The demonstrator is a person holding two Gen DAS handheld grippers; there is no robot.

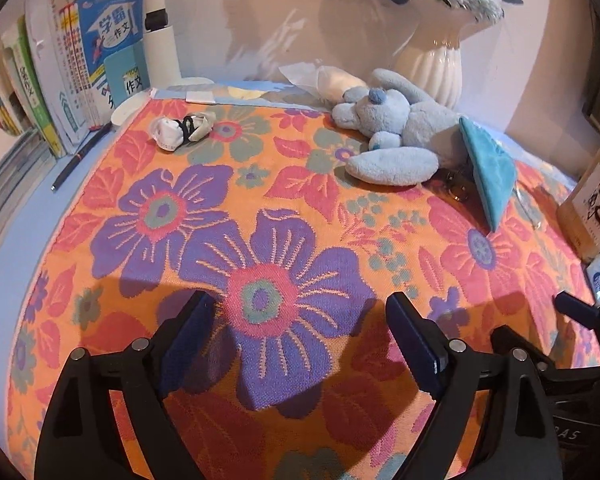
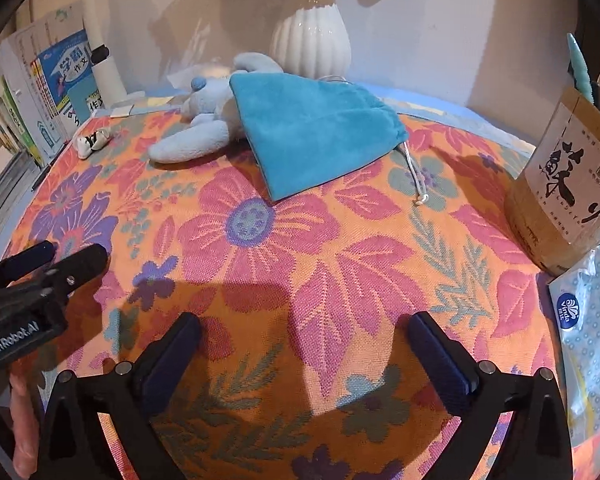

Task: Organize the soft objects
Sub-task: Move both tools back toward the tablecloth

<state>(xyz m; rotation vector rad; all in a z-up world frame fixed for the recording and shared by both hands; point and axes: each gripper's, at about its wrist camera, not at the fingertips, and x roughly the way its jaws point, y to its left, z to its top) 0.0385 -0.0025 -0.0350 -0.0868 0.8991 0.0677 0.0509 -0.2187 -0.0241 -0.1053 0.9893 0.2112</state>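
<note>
A light blue plush toy (image 1: 396, 132) lies at the far side of the flowered cloth (image 1: 259, 240); it also shows in the right wrist view (image 2: 195, 136). A teal drawstring pouch (image 2: 312, 128) leans on the toy's right side, seen edge-on in the left wrist view (image 1: 488, 168). A small white bundle with a black band (image 1: 179, 130) lies far left, and shows in the right wrist view (image 2: 93, 140). My left gripper (image 1: 300, 320) is open and empty over the near cloth, and also shows in the right wrist view (image 2: 71, 254). My right gripper (image 2: 304, 340) is open and empty, and its fingertips show in the left wrist view (image 1: 540, 320).
Books (image 1: 79, 64) stand at the far left with a pen (image 1: 79, 156) before them. A white vase with flowers (image 2: 312, 44) stands behind the toy. A brown box (image 2: 568, 184) holding pens and a tissue pack (image 2: 588, 340) sit at the right.
</note>
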